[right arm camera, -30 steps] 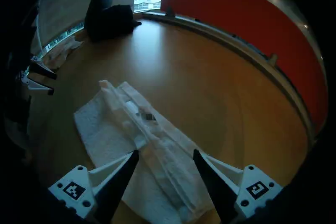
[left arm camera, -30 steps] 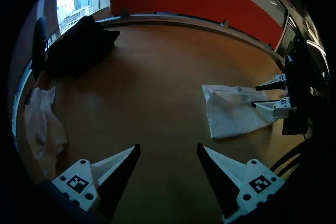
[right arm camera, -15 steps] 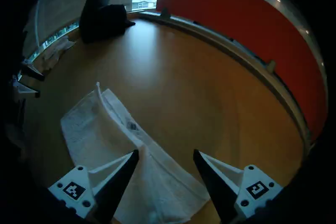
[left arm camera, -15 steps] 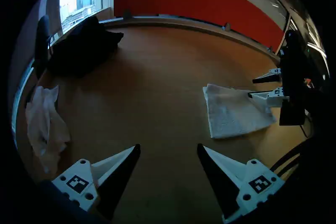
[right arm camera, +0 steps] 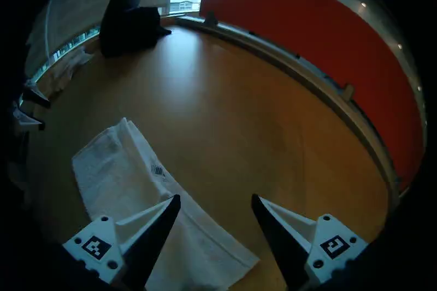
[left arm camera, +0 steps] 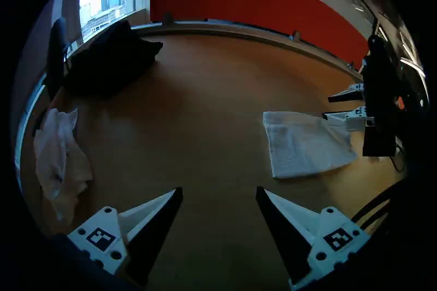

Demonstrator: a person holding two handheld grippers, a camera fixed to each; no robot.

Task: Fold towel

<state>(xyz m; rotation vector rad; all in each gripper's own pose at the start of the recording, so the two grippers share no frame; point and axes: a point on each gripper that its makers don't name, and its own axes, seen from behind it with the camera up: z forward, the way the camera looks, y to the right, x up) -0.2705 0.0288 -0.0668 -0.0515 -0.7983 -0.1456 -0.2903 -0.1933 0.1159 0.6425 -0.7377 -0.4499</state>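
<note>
The towel [left arm camera: 306,149] lies flat as a neat folded rectangle on the surface [left arm camera: 207,105]. The left gripper [left arm camera: 218,203] and right gripper [right arm camera: 214,209] are spread, holding nothing. Folding looks essentially finished.

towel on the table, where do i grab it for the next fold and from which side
Take the towel at its near corner, coming in low from the side of the right tool. It lies flat on the table, so only the hemmed edge gives a lip to pinch, and that corner sits closest.
</note>
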